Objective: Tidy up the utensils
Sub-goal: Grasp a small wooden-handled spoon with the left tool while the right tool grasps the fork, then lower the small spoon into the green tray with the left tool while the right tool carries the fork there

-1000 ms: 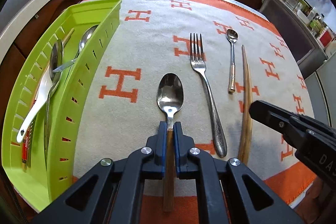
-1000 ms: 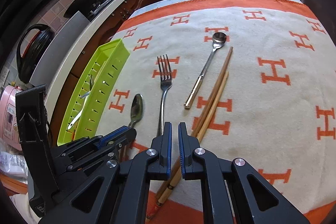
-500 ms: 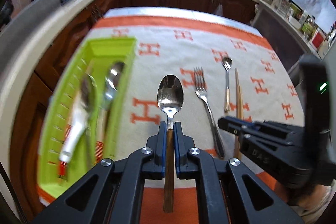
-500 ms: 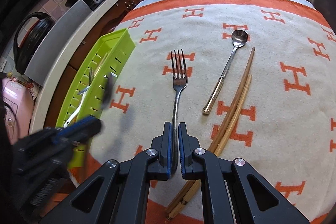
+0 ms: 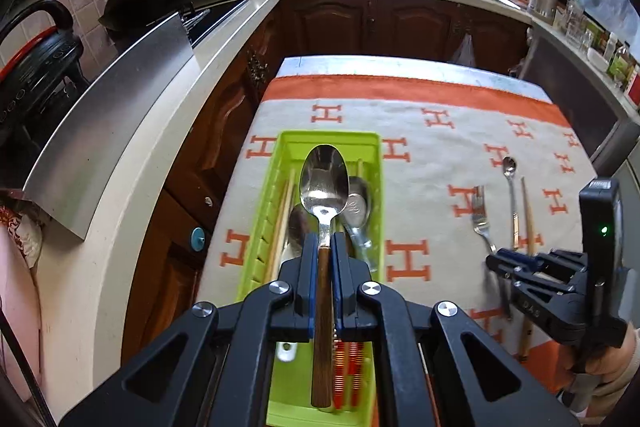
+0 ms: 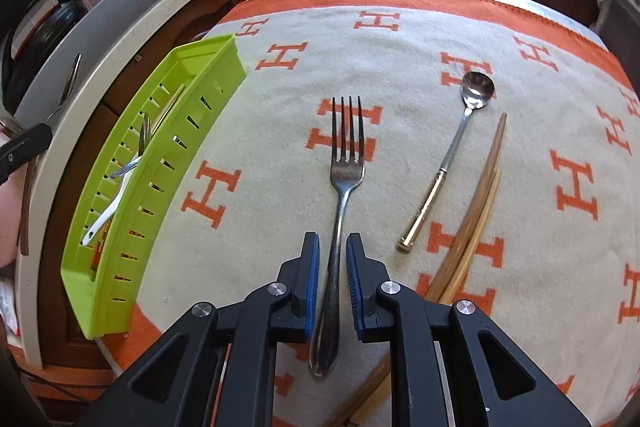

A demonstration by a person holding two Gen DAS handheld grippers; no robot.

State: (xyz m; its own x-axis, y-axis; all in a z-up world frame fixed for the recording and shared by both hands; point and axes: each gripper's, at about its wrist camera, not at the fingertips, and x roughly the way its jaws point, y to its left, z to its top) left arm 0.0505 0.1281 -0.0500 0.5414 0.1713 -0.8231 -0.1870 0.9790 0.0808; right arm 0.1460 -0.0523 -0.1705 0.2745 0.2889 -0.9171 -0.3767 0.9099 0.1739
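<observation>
My left gripper [image 5: 324,241] is shut on a wooden-handled steel spoon [image 5: 324,183], held in the air above the lime-green utensil tray [image 5: 332,141]. The tray holds several spoons, chopsticks and a white-handled piece. My right gripper [image 6: 333,247] hangs low over the cloth, its jaws opening. The handle of the steel fork [image 6: 347,163] lies between them, and the pads do not press on it. In the left wrist view the right gripper [image 5: 496,263] sits at the right, over the fork [image 5: 482,223].
On the orange-and-cream cloth [image 6: 400,67] right of the fork lie a small gold-handled spoon [image 6: 460,143] and a pair of wooden chopsticks [image 6: 476,203]. The green tray [image 6: 160,163] stands at the cloth's left edge. Kitchen counters [image 5: 140,155] surround the table.
My left gripper has lifted the spoon off the cloth and carried it left, over the tray. My right gripper has moved left from the chopsticks to the fork handle and its jaws have parted.
</observation>
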